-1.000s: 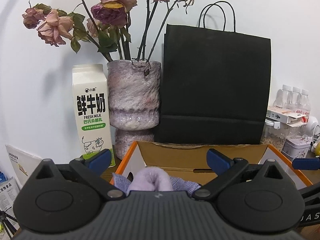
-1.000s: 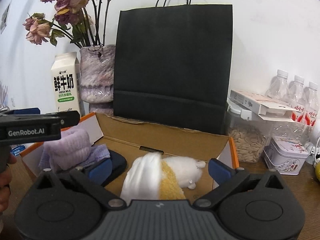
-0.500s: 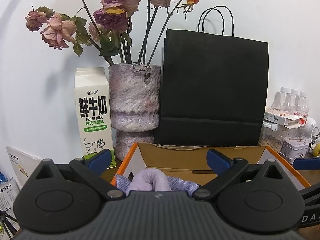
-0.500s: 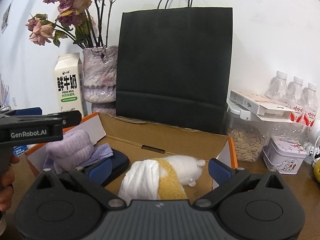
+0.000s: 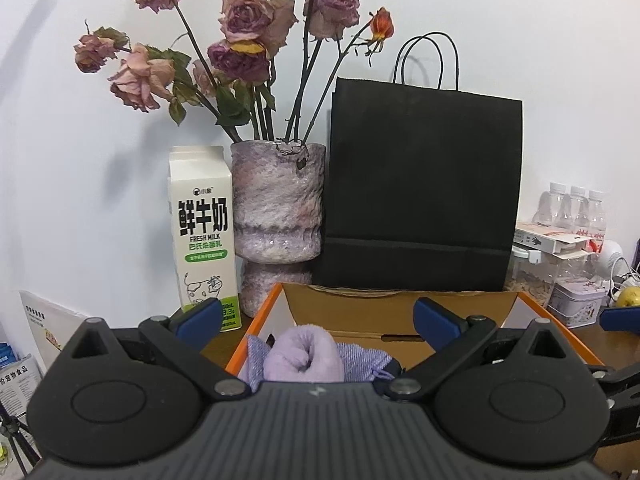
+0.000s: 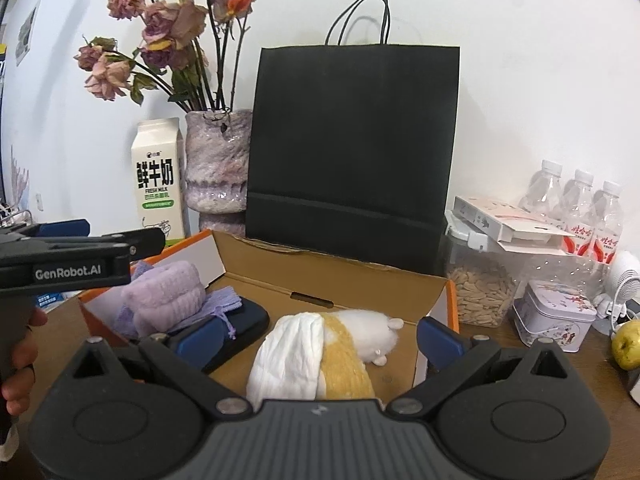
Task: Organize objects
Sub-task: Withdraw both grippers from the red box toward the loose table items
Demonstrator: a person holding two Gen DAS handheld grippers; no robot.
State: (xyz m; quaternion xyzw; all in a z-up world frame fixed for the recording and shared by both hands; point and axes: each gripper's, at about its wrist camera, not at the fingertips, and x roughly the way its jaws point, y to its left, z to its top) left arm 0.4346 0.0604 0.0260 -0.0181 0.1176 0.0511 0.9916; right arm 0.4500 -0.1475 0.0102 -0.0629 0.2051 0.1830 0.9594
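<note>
Right now your left gripper (image 5: pixel 316 320) has its jaws spread wide with nothing between them, and low in the centre of the left wrist frame a rolled lilac towel (image 5: pixel 304 358) sits just beyond, on a folded purple cloth (image 5: pixel 362 360) at the near left end of the orange-edged cardboard box (image 5: pixel 400 310). Your right gripper (image 6: pixel 320 336) also has its jaws wide apart and empty. Between and below them, at lower centre of the right wrist frame, a white and yellow plush toy (image 6: pixel 340 344) lies on the box floor, with a dark flat case (image 6: pixel 248 318) to its left under the purple cloth. The left gripper reaches in from the left edge of that frame, above the towel, and your fingers (image 6: pixel 18 364) show at the lower left edge.

Behind the box, a black paper bag (image 5: pixel 424 188) stands upright at centre against the wall. Left of it stand a mottled purple vase (image 5: pixel 276 216) of dried roses (image 5: pixel 248 28) and a milk carton (image 5: pixel 202 232). At the right of the frame, on the tabletop (image 6: pixel 508 344), are a clear jar of seeds (image 6: pixel 476 292), a small tin (image 6: pixel 552 316), three water bottles (image 6: pixel 580 208) and a green fruit (image 6: pixel 628 344).
</note>
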